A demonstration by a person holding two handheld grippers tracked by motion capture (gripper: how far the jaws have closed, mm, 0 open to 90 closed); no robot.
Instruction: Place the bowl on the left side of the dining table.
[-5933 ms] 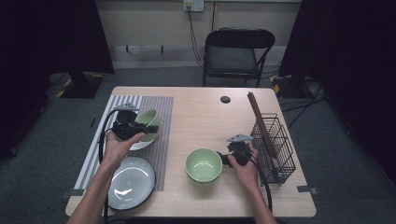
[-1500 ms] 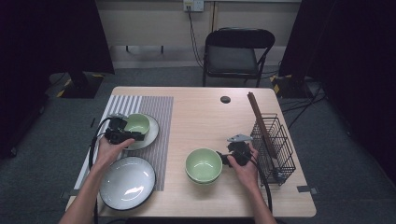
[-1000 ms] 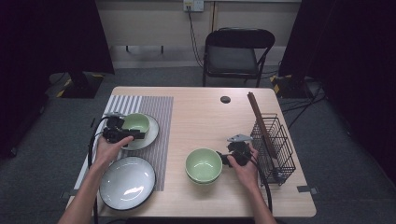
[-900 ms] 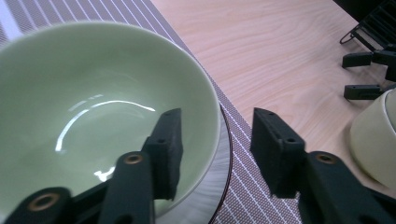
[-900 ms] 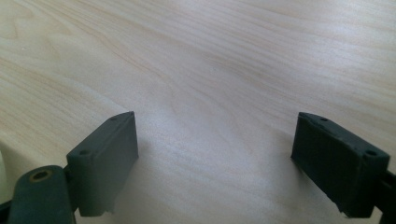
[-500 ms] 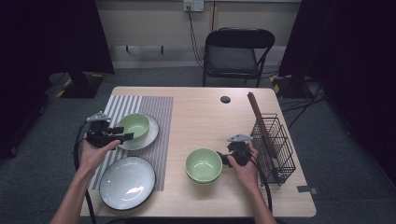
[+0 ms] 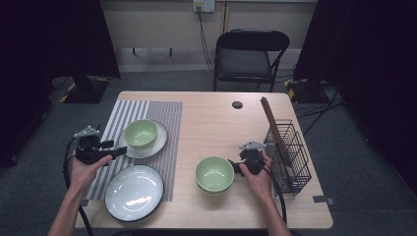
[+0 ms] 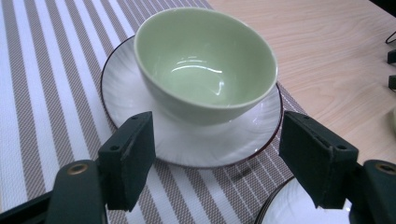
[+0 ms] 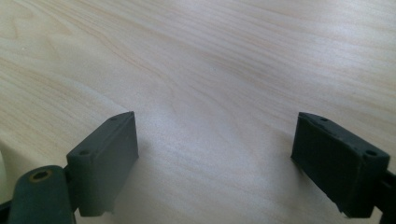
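The striped placemat (image 7: 147, 118) serves as the landmark. On it, toward its far half, a green bowl (image 7: 140, 132) sat upright on a small white plate (image 7: 158, 140), the two touching and centred on one another; seen from the left claw's view, the same bowl (image 8: 205, 63) rested square on that plate (image 8: 187, 140). At the mat's near end lay a larger white plate (image 7: 134, 191), bare, its rim reaching past the mat's near edge onto the tabletop (image 7: 216, 118).

The left claw (image 7: 115, 151) stood just off the mat's left edge, beside the small plate but apart from it. Its jaws had just been opening and stood wide, with nothing between them; the bowl lay beyond the pads, untouched.

Well to the right of the mat, on bare wood, stood a second green bowl (image 7: 214, 173), which appeared to be nested on another. The right claw (image 7: 235, 167) rested just beside it, jaws wide, with bare wood between them. Farther right stood a wire rack (image 7: 290, 152) with a wooden stick (image 7: 273, 125) leaning in it.

Judging by this, one place setting looked finished: bowl set down on its plate and released. What remained, by my reckoning, was the bare large plate, with the bowls by the right claw still to be brought over to the mat.
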